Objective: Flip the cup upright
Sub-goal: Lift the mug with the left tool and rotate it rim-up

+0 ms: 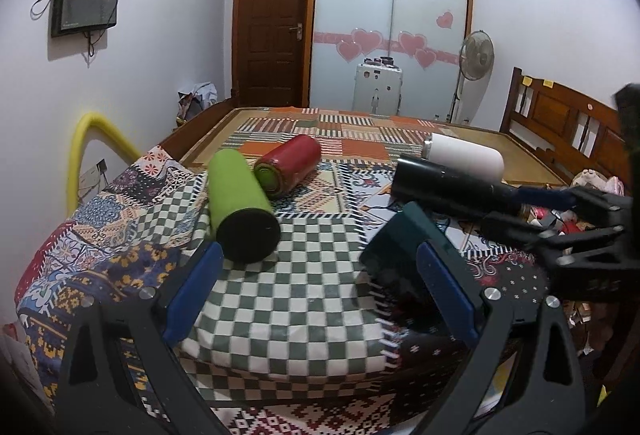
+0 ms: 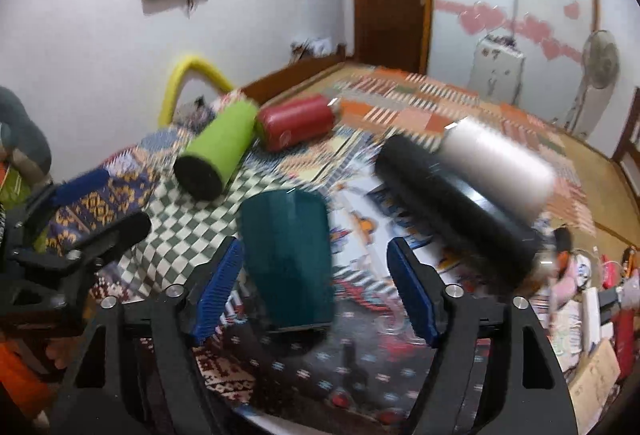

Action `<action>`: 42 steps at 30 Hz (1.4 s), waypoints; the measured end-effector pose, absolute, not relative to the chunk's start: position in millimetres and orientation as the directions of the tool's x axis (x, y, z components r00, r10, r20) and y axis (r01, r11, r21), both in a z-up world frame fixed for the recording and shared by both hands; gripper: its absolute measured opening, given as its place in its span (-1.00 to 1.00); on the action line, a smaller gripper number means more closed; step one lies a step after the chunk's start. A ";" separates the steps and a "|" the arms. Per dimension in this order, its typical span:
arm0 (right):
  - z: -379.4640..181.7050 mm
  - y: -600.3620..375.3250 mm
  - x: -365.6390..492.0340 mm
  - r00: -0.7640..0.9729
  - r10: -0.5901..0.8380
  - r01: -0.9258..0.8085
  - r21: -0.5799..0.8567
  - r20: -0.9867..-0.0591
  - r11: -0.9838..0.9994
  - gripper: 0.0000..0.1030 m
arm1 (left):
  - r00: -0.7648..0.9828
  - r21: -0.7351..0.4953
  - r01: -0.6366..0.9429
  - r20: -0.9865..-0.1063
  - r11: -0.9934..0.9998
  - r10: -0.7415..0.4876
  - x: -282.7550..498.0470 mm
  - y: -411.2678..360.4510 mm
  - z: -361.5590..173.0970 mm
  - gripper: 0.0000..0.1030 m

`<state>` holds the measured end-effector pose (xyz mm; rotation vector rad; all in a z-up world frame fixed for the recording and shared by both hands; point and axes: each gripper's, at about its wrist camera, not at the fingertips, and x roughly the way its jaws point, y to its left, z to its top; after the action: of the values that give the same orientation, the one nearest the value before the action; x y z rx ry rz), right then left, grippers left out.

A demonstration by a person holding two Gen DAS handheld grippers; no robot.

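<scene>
Room: white walls, brown door point(image 1: 272, 31), wardrobe point(image 1: 390, 15) with heart stickers. The bed point(image 1: 520, 163) carries a patchwork quilt point(image 1: 288, 299). The teal cup point(image 2: 288, 255) lies on its side on the quilt, between the spread right tongs point(image 2: 316, 289). Left tongs point(image 1: 320, 295): apart, holding nothing.

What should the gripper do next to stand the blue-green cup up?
Probably move the right hand-held gripper forward a little, so its open fingers straddle the teal cup before closing. The cup lies on the quilt just ahead, with nothing gripping it.
</scene>
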<state>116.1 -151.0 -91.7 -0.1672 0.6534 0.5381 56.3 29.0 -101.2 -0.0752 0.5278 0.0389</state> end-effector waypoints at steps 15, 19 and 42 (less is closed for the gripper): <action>-80.8 -213.0 92.0 0.800 0.366 -0.429 -0.028 -0.475 0.903 0.68 | 0.742 -0.111 0.004 -0.666 0.994 -0.078 109.2 -35.6 -134.0 0.92; -80.3 -226.7 94.1 0.811 0.365 -0.413 -0.005 -0.458 0.911 0.68 | 0.709 -0.109 -0.010 -0.701 0.994 -0.070 125.6 -44.5 -143.2 0.76; -91.1 -238.4 102.6 0.787 0.406 -0.423 0.073 -0.465 0.903 0.68 | 0.682 -0.050 0.094 -0.725 0.994 -0.101 155.4 -42.9 -143.6 0.40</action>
<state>102.6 -238.4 -91.1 -0.0358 0.4930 0.4467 155.4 -42.9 -143.6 -0.0091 0.8136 -0.1099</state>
